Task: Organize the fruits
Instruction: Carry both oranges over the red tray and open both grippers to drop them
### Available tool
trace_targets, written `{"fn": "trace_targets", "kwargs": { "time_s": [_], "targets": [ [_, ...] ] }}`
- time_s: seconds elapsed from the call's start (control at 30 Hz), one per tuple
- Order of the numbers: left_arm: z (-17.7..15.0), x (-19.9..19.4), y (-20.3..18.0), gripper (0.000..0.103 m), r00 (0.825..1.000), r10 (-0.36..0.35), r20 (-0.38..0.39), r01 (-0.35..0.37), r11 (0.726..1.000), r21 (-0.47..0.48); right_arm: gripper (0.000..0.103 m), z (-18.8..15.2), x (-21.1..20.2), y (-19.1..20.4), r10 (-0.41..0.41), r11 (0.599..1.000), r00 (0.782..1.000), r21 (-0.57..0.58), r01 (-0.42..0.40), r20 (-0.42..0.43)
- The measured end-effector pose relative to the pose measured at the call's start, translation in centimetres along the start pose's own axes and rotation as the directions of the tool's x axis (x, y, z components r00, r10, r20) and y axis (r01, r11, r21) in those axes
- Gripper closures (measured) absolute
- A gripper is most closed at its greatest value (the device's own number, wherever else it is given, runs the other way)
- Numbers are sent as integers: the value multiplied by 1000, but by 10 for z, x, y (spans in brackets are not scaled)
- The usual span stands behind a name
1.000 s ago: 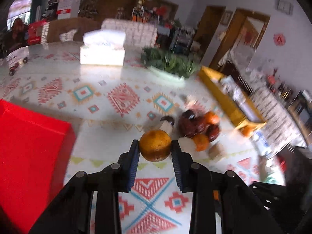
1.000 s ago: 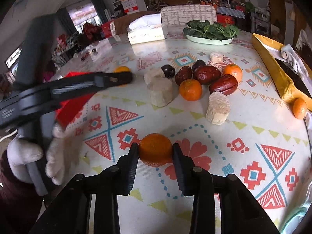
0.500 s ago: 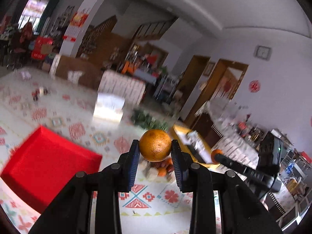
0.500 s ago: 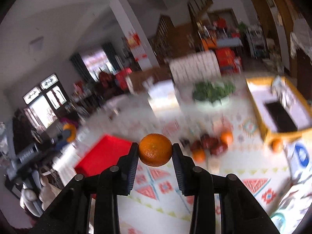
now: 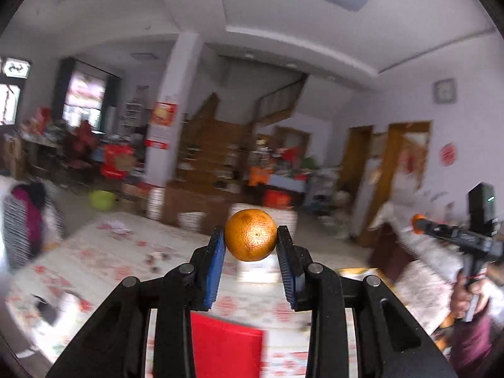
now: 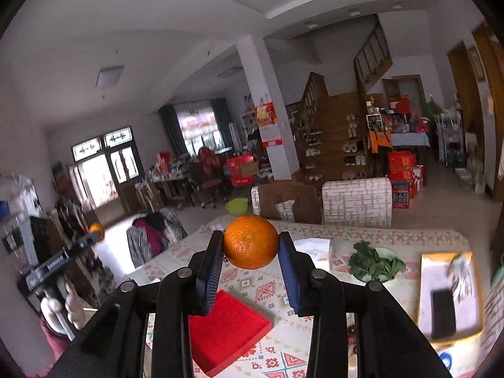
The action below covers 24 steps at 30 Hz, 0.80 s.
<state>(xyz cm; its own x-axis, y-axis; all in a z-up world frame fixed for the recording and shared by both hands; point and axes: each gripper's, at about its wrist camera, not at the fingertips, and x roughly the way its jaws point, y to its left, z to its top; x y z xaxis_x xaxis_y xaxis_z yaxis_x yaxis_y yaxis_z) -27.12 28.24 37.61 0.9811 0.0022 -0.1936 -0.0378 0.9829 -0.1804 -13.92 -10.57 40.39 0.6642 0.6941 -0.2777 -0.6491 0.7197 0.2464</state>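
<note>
My left gripper (image 5: 251,245) is shut on an orange (image 5: 250,234), held high above the table and tilted up toward the room. My right gripper (image 6: 250,247) is shut on another orange (image 6: 250,242), also raised high. A red tray (image 6: 225,330) lies on the patterned tablecloth below the right gripper; it also shows under the left gripper (image 5: 225,346). The right gripper appears at the right edge of the left wrist view (image 5: 419,222), and the left gripper at the left edge of the right wrist view (image 6: 94,231). The other fruits are mostly hidden.
A plate of greens (image 6: 375,264), a tissue box (image 6: 315,249) and a yellow tray with a dark phone (image 6: 447,296) sit on the far side of the table. Chairs (image 6: 357,201) stand behind it. The left wrist view is motion-blurred.
Both grippers rose from just above the table and tilted upward, each keeping its orange. The fruit pile dropped out of view and the room now fills both views.
</note>
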Motion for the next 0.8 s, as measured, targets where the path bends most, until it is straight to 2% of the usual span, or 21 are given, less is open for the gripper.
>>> {"fn": "trace_targets", "kwargs": {
  "time_s": [0.07, 0.13, 0.17, 0.23, 0.3, 0.37, 0.43, 0.47, 0.5, 0.6, 0.7, 0.8],
  "targets": [
    [-9, 11, 11, 71, 999, 27, -26, -27, 1000, 0, 65, -3, 22, 14, 21, 1000, 999, -18, -22, -44],
    [-34, 37, 29, 71, 996, 33, -89, -36, 999, -35, 65, -23, 50, 23, 75, 997, 992, -8, -76, -102],
    [-48, 48, 34, 71, 993, 44, -113, -48, 998, -39, 65, -40, 73, 27, 108, 994, 983, 9, -108, -149],
    [-82, 76, 49, 71, 979, 109, -171, -115, 993, -27, 65, -77, 118, 34, 143, 990, 959, 33, -139, -246],
    [-117, 105, 64, 71, 958, 160, -238, -167, 986, -11, 65, -131, 176, 42, 181, 984, 913, 62, -170, -365],
    [-156, 132, 84, 71, 925, 200, -322, -217, 976, -15, 65, -178, 220, 50, 190, 982, 869, 70, -178, -458],
    [-193, 157, 104, 71, 892, 204, -404, -243, 969, -47, 65, -223, 261, 57, 177, 983, 823, 59, -173, -539],
    [-209, 168, 112, 71, 874, 204, -441, -254, 966, -58, 65, -241, 278, 58, 180, 982, 798, 62, -177, -575],
    [-220, 175, 118, 71, 865, 199, -460, -256, 965, -64, 65, -259, 295, 61, 182, 982, 776, 68, -178, -604],
    [-254, 196, 129, 71, 826, 206, -524, -278, 959, -61, 65, -290, 325, 62, 185, 979, 729, 62, -192, -659],
    [-271, 208, 138, 71, 809, 198, -554, -282, 957, -69, 65, -307, 340, 74, 153, 982, 718, 23, -187, -680],
    [-270, 209, 138, 71, 805, 189, -563, -275, 959, -70, 64, -317, 352, 84, 138, 981, 721, -6, -194, -679]
  ]
}}
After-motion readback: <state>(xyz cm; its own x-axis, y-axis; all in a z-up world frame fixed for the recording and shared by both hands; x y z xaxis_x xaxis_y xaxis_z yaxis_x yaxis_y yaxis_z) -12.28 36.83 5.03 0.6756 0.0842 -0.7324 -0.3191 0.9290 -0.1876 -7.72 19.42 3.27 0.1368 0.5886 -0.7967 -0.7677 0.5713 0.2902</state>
